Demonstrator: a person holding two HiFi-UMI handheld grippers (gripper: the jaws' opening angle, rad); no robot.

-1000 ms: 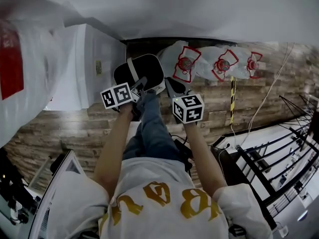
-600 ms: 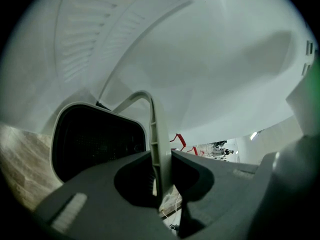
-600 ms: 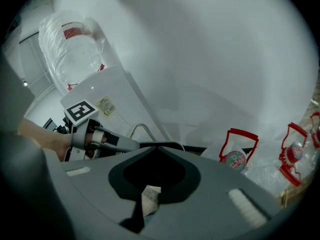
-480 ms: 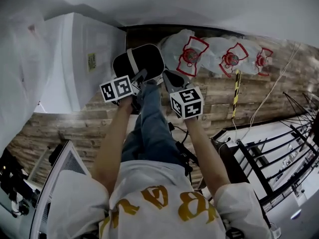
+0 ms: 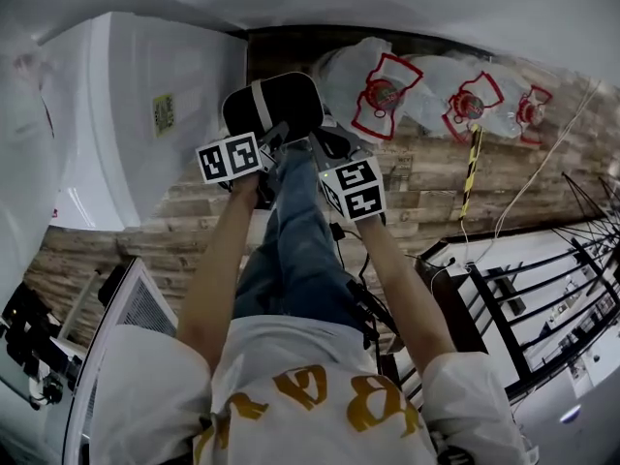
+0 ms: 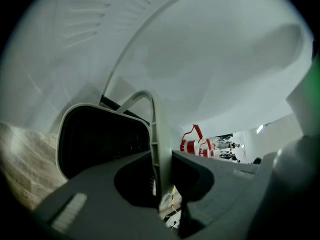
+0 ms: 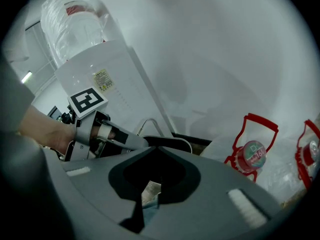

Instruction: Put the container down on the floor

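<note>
The container (image 5: 271, 105) is a black bin with a white rim and a thin white bail handle. It hangs above the wood floor, in front of the person's knees. My left gripper (image 5: 276, 143) is shut on that handle (image 6: 154, 149), which runs upright between the jaws (image 6: 159, 204); the container's dark mouth (image 6: 100, 139) lies just beyond. My right gripper (image 5: 325, 148) is close beside the container's right edge, jaws shut with nothing between them (image 7: 145, 204). The right gripper view shows the left gripper (image 7: 135, 143) and the container's rim (image 7: 175, 141) ahead.
A white water dispenser (image 5: 165, 114) stands to the left of the container. Bagged water bottles with red handles (image 5: 383, 95) lie along the wall to the right. A yellow-black pole (image 5: 472, 168), a black metal rack (image 5: 523, 298) and plank floor (image 5: 426, 192) are on the right.
Both grippers and the container have shifted slightly toward the wall and the dispenser. The right gripper has drawn closer to the left one. Left grip on the handle is unchanged.
</note>
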